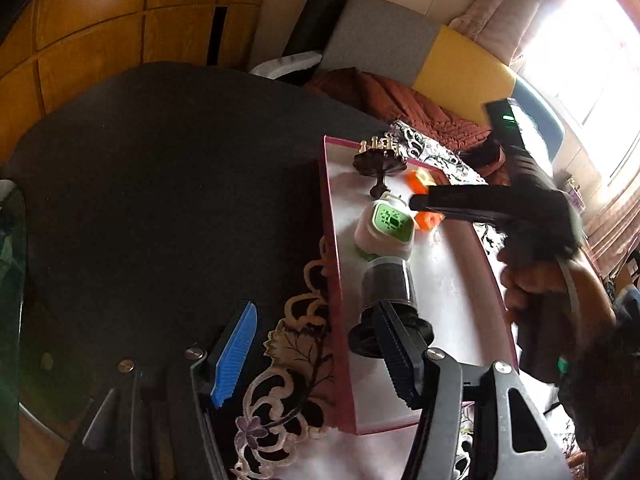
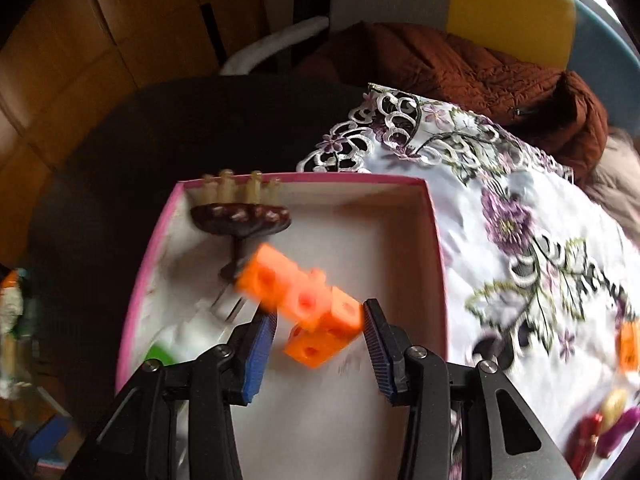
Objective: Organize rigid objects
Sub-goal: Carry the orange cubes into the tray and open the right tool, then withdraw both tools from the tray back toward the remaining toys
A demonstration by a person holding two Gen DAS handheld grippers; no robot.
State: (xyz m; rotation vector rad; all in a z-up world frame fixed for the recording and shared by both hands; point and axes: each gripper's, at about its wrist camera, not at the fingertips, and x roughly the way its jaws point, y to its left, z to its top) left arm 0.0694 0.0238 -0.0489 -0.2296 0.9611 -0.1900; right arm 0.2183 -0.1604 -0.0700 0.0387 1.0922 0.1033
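A pink-rimmed white box (image 2: 434, 248) sits on an embroidered cloth; it also shows in the left wrist view (image 1: 334, 264). In it lie a dark brown comb-like piece (image 2: 240, 218), a white and green device (image 1: 384, 228) and a dark-capped jar (image 1: 386, 292). My right gripper (image 2: 318, 334) is open over the box, with an orange block cluster (image 2: 308, 304) blurred between its fingers, apparently loose. My left gripper (image 1: 320, 354) is open at the box's near left wall; its right finger (image 1: 400, 352) overlaps the jar's cap.
A dark round table (image 1: 160, 184) lies left of the box. The floral cloth (image 2: 520, 240) spreads right, with small red, purple and yellow items (image 2: 608, 424) and an orange piece (image 2: 630, 346) at its right edge. A rust-coloured jacket (image 2: 480, 72) lies behind.
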